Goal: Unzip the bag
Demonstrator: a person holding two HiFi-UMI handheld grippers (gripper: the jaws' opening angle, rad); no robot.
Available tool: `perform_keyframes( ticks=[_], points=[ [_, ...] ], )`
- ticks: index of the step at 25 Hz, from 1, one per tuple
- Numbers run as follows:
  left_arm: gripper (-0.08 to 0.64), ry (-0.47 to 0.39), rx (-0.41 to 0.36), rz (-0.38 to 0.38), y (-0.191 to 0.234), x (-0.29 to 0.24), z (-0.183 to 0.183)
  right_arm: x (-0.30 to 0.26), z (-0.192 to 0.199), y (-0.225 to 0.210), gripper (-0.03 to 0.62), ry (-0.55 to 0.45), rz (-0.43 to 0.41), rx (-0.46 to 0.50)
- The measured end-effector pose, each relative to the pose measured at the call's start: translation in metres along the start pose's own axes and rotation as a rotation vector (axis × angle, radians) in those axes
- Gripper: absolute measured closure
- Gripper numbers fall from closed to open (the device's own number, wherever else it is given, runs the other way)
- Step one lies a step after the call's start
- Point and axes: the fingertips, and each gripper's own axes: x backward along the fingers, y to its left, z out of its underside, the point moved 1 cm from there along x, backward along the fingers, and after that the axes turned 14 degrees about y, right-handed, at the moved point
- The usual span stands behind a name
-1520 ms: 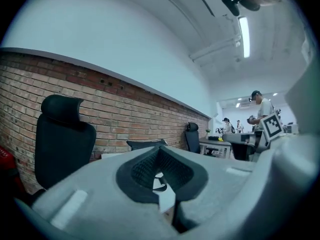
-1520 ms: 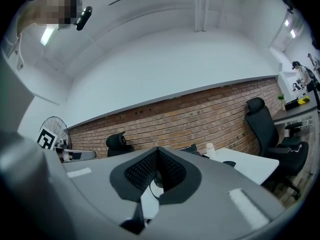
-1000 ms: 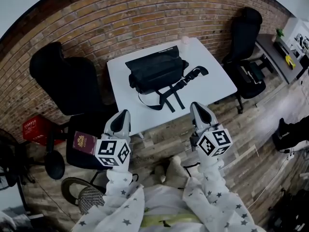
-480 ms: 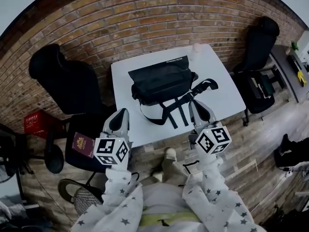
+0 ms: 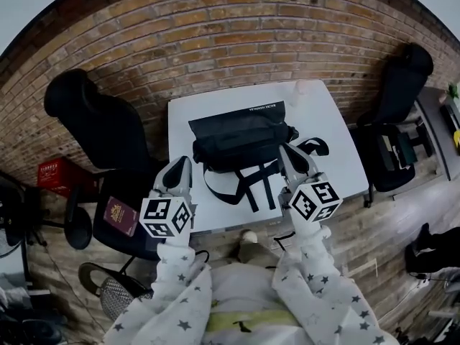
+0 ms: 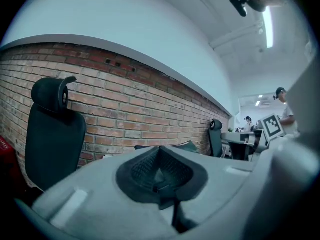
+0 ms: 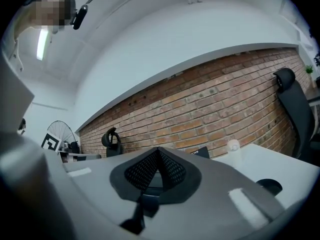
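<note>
A black bag (image 5: 241, 136) lies on the white table (image 5: 330, 128), its black straps (image 5: 251, 182) trailing toward the near edge. Only the bag's top edge (image 6: 187, 145) peeks over the jaws in the left gripper view, and a corner of the bag (image 7: 202, 152) shows in the right gripper view. My left gripper (image 5: 182, 165) hovers shut at the table's near left edge, empty. My right gripper (image 5: 286, 152) is shut too, empty, above the straps at the bag's near right side. Neither touches the bag.
A brick wall (image 5: 215, 42) backs the table. Black office chairs stand at the left (image 5: 93, 128) and right (image 5: 402, 106). A small white cup (image 5: 302, 87) sits at the table's far edge. A dark red booklet (image 5: 121, 215) rests on the left chair's seat; a red crate (image 5: 57, 175) is on the floor.
Both grippers have moved forward toward the table and bag, from over the floor to the table's near edge; the right one now reaches over the straps. Jaws stayed shut.
</note>
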Motion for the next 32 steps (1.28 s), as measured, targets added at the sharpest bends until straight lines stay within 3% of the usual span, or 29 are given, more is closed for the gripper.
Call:
perform_keyframes(
  ticks=[7, 15, 21, 32],
  points=[
    [0.561, -0.006, 0.026, -0.046, 0.009, -0.017, 0.001, -0.034, 0.010, 0.011, 0.584, 0.067, -0.155, 0.038],
    [0.543, 0.043, 0.033, 0.013, 0.023, -0.041, 0.001, -0.076, 0.041, 0.055, 0.584, 0.171, -0.345, 0.054],
    [0.513, 0.115, 0.019, 0.079, 0.032, -0.063, 0.010, -0.103, 0.074, 0.080, 0.578, 0.250, -0.378, 0.028],
    [0.400, 0.187, 0.005, 0.191, 0.030, -0.099, 0.030, -0.137, 0.137, 0.105, 0.471, 0.381, -0.422, -0.025]
  ],
)
